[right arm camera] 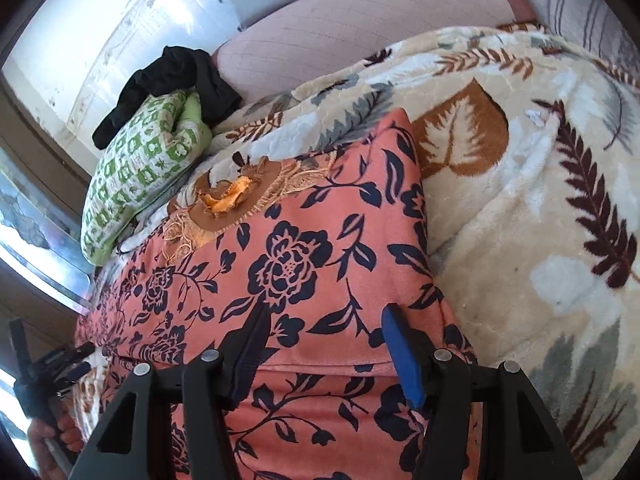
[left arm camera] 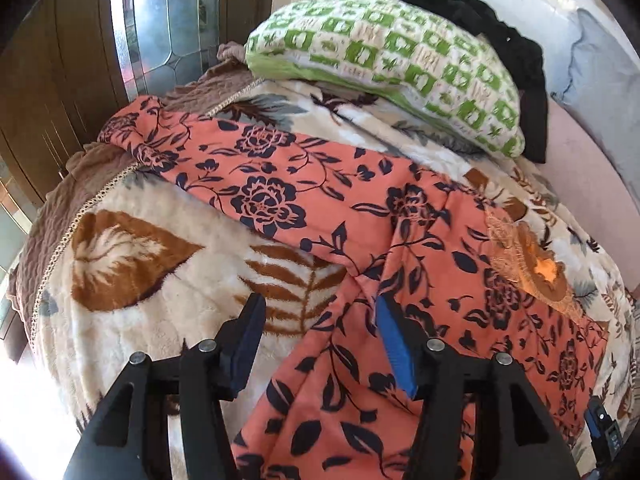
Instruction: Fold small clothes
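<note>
An orange garment with a dark floral print [left arm camera: 360, 216] lies spread on a leaf-patterned blanket [left arm camera: 132, 256]; one sleeve stretches to the far left. It has a lace neckline [right arm camera: 236, 196] at its far end. My left gripper [left arm camera: 320, 312] is open and empty, hovering over the garment's left edge where sleeve meets body. My right gripper [right arm camera: 324, 320] is open and empty, just above the garment's body [right arm camera: 288, 264] near its right edge. The left gripper shows at the lower left of the right wrist view [right arm camera: 68, 360].
A green-and-white patterned pillow [left arm camera: 396, 64] lies at the far side with a black garment [left arm camera: 508, 52] draped over it. A pink mattress [right arm camera: 360, 28] and a wall lie beyond. A wooden door with patterned glass [left arm camera: 160, 28] stands at the left.
</note>
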`<move>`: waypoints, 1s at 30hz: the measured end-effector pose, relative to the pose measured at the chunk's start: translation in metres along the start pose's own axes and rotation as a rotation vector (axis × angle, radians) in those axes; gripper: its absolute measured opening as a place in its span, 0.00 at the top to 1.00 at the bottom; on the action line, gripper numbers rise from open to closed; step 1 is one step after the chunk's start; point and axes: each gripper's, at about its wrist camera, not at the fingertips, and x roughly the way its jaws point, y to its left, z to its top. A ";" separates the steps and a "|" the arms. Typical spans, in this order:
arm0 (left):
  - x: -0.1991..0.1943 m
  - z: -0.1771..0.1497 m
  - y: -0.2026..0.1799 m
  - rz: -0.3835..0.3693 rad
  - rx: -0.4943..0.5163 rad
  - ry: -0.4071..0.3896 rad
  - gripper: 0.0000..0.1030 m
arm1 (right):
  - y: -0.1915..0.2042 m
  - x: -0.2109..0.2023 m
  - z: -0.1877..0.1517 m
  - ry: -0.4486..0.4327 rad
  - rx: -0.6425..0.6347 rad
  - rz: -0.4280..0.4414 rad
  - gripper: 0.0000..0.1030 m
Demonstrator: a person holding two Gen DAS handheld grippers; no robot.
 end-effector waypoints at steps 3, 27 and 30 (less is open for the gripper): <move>-0.053 -0.011 -0.030 -0.029 0.117 -0.139 0.29 | 0.027 -0.031 0.000 -0.072 -0.098 -0.062 0.39; -0.165 -0.088 -0.141 -0.109 0.459 -0.430 0.12 | 0.062 -0.108 0.001 -0.237 -0.264 -0.260 0.39; -0.168 -0.088 -0.132 -0.085 0.450 -0.444 0.12 | 0.072 -0.100 -0.002 -0.186 -0.291 -0.204 0.39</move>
